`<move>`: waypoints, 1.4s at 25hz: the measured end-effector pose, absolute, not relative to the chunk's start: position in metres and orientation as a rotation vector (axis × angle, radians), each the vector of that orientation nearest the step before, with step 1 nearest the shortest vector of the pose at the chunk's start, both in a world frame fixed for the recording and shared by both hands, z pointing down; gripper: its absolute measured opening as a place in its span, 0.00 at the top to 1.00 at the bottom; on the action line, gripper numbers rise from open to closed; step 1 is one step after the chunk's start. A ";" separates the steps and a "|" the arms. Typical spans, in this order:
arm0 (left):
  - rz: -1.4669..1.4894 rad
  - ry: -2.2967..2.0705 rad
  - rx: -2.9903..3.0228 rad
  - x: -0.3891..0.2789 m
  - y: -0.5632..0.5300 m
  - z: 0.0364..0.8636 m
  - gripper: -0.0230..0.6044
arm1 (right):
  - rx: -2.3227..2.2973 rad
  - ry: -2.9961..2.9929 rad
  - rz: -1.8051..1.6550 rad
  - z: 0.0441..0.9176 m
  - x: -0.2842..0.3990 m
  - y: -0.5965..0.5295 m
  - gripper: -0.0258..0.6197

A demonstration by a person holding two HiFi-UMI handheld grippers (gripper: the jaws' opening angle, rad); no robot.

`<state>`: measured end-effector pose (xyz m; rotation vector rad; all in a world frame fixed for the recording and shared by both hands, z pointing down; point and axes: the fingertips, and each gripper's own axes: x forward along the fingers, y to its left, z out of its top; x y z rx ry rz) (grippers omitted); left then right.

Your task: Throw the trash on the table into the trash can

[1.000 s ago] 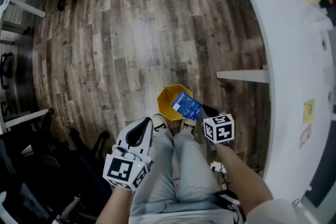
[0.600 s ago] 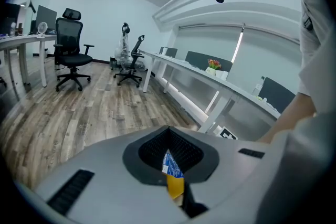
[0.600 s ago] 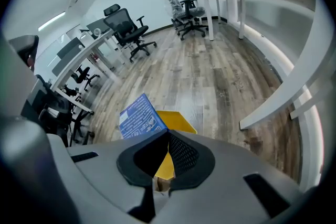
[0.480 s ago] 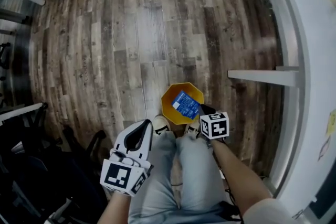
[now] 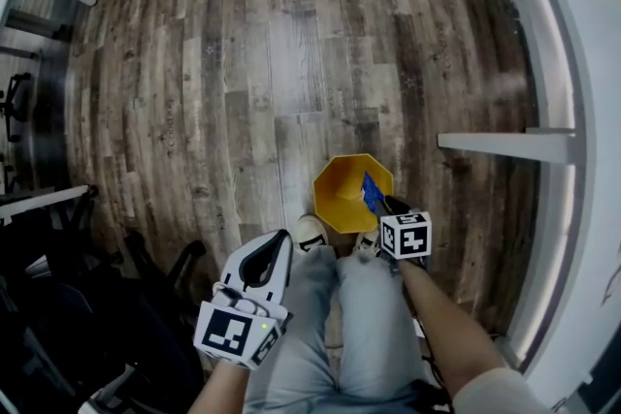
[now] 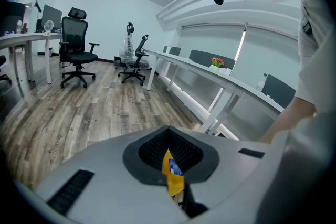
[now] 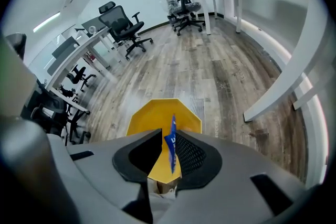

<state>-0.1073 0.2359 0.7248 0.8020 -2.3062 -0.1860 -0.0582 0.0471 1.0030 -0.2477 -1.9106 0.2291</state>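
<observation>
A yellow octagonal trash can (image 5: pixel 344 194) stands on the wooden floor just ahead of the person's shoes. My right gripper (image 5: pixel 391 207) hangs over its right rim, pointing steeply down. Its jaws have just been opening. A blue packet (image 7: pixel 171 145) hangs edge-on between them, against the right pad, with a gap on its left, over the can's mouth (image 7: pixel 152 115). From the head view the blue packet (image 5: pixel 372 192) sits inside the rim. My left gripper (image 5: pixel 277 243) is lower left of the can, shut on a yellow wrapper (image 6: pixel 172 178) with a blue label.
A long white table edge and its leg (image 5: pixel 505 145) run along the right. Office chairs (image 6: pixel 76 47) and desks stand at the left and far back. The person's legs and shoes (image 5: pixel 310 233) are directly under both grippers, beside the can.
The right jaws have parted and the blue packet, earlier lying flat over the can, now hangs edge-on at its right rim. Both grippers sit closer to the floor.
</observation>
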 end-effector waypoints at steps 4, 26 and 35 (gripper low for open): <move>-0.183 -2.312 0.811 -0.107 0.233 0.722 0.96 | -0.258 -1.910 0.234 1.003 -0.055 0.046 0.80; -0.121 -2.338 0.888 -0.112 0.206 0.517 0.96 | -0.543 -2.218 0.338 0.646 -0.112 0.035 0.91; -0.132 -2.396 0.957 -0.095 0.176 0.433 0.96 | -0.624 -2.448 0.342 0.479 -0.109 0.027 0.91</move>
